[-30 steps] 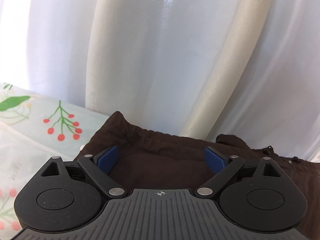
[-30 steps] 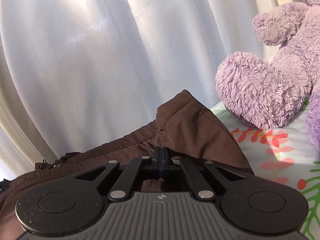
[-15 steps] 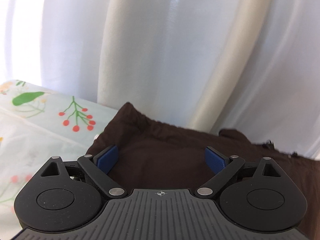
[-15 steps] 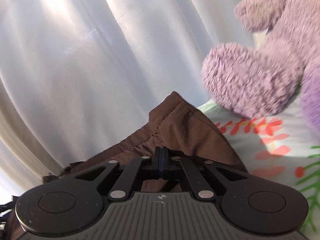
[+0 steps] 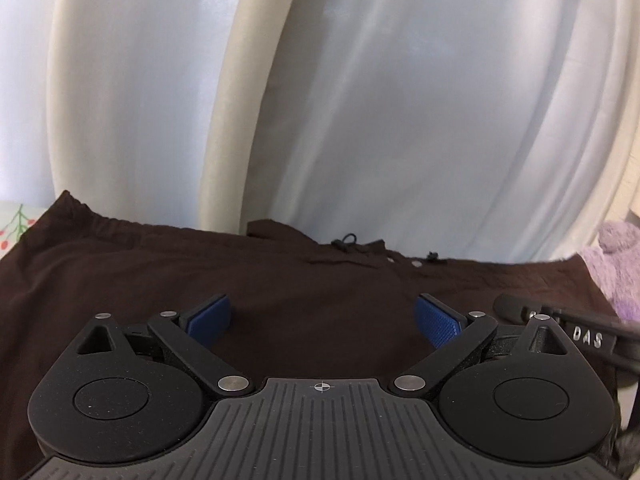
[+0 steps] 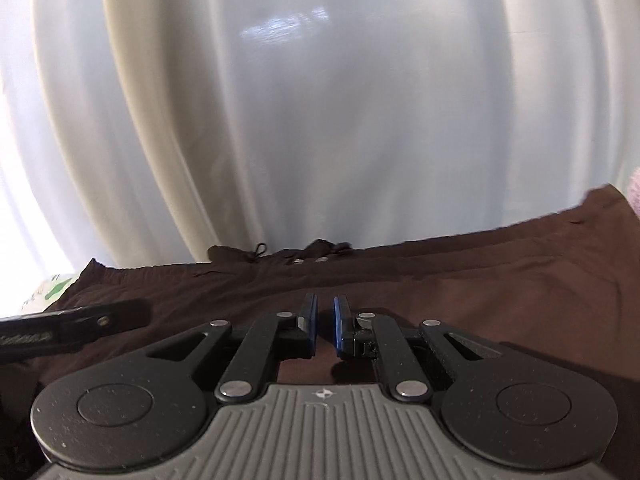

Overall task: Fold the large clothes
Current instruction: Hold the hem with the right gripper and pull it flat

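The brown garment (image 5: 280, 288) is lying flat before the curtain (image 5: 360, 100). The left gripper (image 5: 323, 316) is hovering wide open; the right gripper (image 6: 325, 320) is slightly parted, holding nothing. Next fold probably needs fresh edge grips.

Both tongs, left tongs (image 5: 323, 320) and right tongs (image 6: 325, 326), are showing matte black linkages, silver rivets, blue ribbed pads (image 5: 210, 319) and grey ridged housings.

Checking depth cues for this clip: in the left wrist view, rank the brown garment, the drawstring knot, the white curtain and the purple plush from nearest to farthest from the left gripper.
From the left gripper:
1. Brown garment, directly beneath the fingers.
2. Drawstring knot, ahead at the garment's far edge.
3. Purple plush, far right, and white curtain, behind: too close to call.
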`<state>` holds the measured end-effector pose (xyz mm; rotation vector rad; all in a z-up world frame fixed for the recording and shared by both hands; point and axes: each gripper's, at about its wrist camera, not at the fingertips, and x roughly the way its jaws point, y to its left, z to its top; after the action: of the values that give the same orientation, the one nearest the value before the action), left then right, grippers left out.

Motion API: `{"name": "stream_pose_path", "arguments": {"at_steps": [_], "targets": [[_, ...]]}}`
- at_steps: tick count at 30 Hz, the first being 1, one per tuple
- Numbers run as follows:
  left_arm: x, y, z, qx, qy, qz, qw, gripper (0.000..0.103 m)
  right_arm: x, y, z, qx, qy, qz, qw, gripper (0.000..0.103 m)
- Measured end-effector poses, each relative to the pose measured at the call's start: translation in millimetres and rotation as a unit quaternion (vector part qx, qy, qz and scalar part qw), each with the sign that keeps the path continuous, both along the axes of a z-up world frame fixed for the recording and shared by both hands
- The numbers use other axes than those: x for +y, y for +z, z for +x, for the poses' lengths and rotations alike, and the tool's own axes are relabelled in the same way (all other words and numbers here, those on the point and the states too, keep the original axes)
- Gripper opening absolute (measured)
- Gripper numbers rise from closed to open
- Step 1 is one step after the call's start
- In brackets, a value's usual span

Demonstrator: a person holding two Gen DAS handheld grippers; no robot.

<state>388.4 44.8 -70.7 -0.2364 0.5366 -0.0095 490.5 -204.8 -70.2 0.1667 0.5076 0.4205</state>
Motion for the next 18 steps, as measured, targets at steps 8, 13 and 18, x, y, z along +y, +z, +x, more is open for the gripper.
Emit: {"name": "stream_pose_path", "arguments": {"at_steps": [8,13,18], "targets": [[-4,-4,45,0.018,0.027,0.061,0.9976,0.101,54,-13,35,0.027,0.039,-0.101,0.994,0.009],[-2,-25,64,0.039,0.031,0.067,0.9965,0.101,54,-33,39,0.015,0.034,-0.085,0.996,0.007],[0,-36,62,0.028,0.036,0.057,0.9973,0.102,50,-35,33,0.003,0.030,-0.074,0.997,0.007]]}}
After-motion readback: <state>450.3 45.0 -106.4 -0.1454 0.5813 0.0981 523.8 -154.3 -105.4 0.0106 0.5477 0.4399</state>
